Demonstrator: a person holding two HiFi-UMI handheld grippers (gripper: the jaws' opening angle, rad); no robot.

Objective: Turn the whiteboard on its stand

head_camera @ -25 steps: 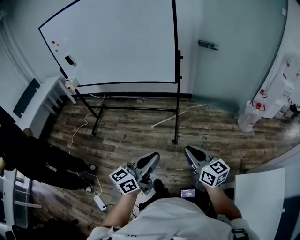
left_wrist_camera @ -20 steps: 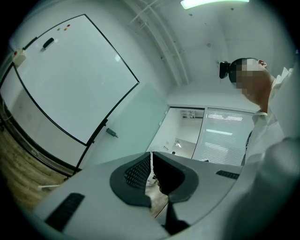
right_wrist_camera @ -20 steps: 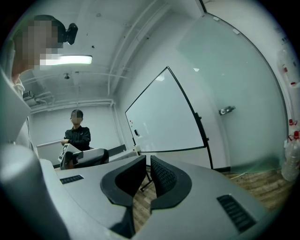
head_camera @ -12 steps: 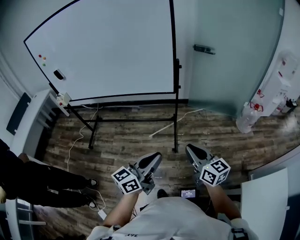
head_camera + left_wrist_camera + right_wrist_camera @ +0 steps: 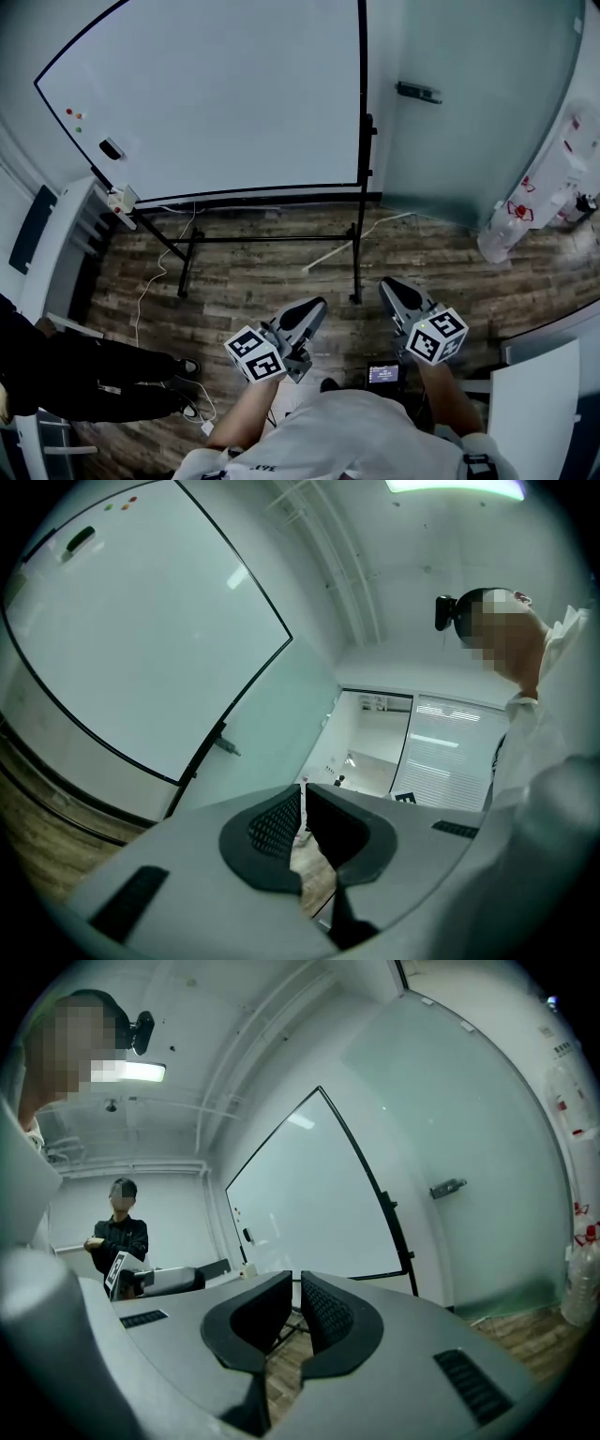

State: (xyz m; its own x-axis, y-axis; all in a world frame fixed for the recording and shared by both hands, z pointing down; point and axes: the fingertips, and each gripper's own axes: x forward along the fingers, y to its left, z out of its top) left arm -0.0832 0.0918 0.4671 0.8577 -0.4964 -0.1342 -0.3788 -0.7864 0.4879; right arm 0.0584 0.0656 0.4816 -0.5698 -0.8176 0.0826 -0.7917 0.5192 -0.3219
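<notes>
Closest, left gripper (image 5: 302,791): jaws pressed together on nothing, on the near side of the stand (image 5: 359,246) and well apart from it
Right gripper (image 5: 292,1283): jaws likewise closed and empty, near the stand's right-hand foot, touching nothing
Whiteboard (image 5: 216,94): mounted on the stand, white face toward the person, eraser (image 5: 111,148) near its left edge
Turning the board: by my reading not begun; neither tool touches the frame, so reaching it, taking hold or pushing, and swinging it round are all left
Head view alone: the stand's feet and crossbar on the wood floor (image 5: 262,281)
Left gripper view alone: a bright room seen through the glass wall (image 5: 267,728) right of the stand
Right gripper view alone: a bystander (image 5: 117,1232) in dark clothes standing upright to the left of the stand; the head view catches only dark legs
</notes>
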